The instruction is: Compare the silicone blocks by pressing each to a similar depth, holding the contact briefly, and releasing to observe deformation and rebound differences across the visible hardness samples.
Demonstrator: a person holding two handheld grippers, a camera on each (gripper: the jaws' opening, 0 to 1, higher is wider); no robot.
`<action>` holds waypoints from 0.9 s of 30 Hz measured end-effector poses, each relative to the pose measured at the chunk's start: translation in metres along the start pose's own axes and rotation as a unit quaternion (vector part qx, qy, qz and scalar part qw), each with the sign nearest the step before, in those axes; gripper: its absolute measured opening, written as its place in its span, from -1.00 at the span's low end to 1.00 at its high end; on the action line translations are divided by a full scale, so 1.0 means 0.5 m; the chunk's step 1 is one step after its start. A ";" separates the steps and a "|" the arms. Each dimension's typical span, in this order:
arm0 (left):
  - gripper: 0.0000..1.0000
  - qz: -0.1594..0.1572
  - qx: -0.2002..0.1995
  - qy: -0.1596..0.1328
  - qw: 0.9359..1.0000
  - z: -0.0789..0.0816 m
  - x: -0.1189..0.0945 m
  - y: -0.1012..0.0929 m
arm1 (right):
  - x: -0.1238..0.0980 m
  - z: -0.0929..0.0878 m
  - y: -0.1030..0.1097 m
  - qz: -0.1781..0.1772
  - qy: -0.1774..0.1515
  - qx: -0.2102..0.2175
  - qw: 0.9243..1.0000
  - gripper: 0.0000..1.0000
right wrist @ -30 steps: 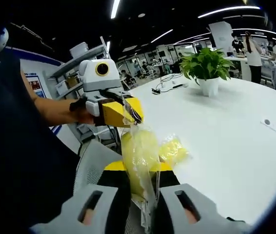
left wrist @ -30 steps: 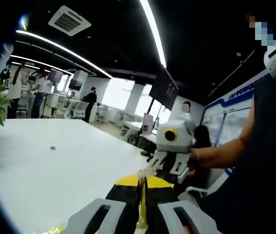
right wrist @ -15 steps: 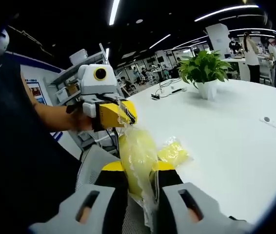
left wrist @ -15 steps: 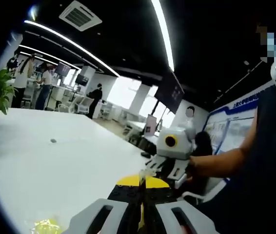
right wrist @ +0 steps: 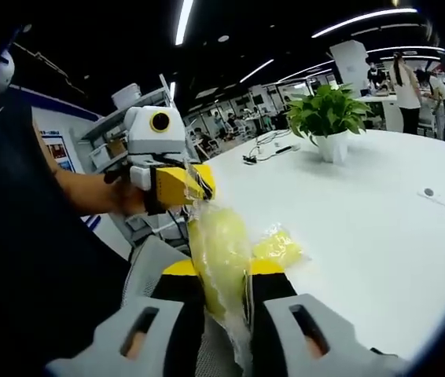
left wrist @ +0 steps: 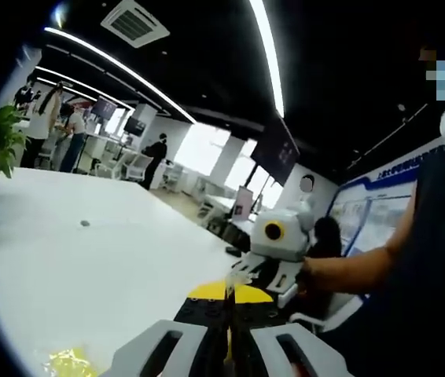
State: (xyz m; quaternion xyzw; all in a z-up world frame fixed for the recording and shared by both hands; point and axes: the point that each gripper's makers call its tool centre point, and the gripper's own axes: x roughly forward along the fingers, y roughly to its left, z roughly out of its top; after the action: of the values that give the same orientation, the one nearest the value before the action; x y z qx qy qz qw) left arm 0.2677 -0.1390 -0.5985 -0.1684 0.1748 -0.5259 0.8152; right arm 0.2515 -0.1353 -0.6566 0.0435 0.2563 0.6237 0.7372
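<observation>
- in the right gripper view my right gripper (right wrist: 224, 310) is clamped on a clear plastic bag (right wrist: 221, 259) that holds a pale yellow silicone block, held up in the air over the near edge of the white table (right wrist: 364, 228).
- the left gripper (right wrist: 187, 184) comes in from the left of that view, its yellow jaws closed on the top edge of the same bag; in the left gripper view i see my own jaws together on a thin strip of film, with the right gripper (left wrist: 266, 263) just beyond.
- so i judge the step in hand is opening the bag, not pressing yet.
- to do it well i'd pull the two grips apart slowly along the seam, keeping the block low in the bag so it does not drop.
- a second yellow sample (right wrist: 277, 245) lies bagged on the table just behind; i'd keep clear of it.
- a potted plant (right wrist: 329, 118) stands well apart, no obstacle.
</observation>
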 end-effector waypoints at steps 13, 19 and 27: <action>-1.00 -0.012 0.016 -0.004 1.000 -0.007 0.006 -0.010 | -0.010 -0.007 0.002 -0.012 0.012 -0.031 0.999 -0.85; -1.00 -0.006 0.006 -0.009 1.000 0.013 0.008 -0.016 | -0.016 0.010 0.007 -0.011 -0.019 -0.014 1.000 -0.76; -1.00 -0.010 0.009 -0.034 0.999 0.050 0.009 -0.021 | -0.025 0.059 -0.010 -0.036 -0.078 -0.057 0.995 -0.60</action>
State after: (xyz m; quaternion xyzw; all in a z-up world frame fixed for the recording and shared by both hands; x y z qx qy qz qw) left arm 0.2724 -0.1449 -0.5720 -0.1808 0.1402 -0.5298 0.8167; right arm 0.2675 -0.1408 -0.6287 0.0411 0.1636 0.6052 0.7780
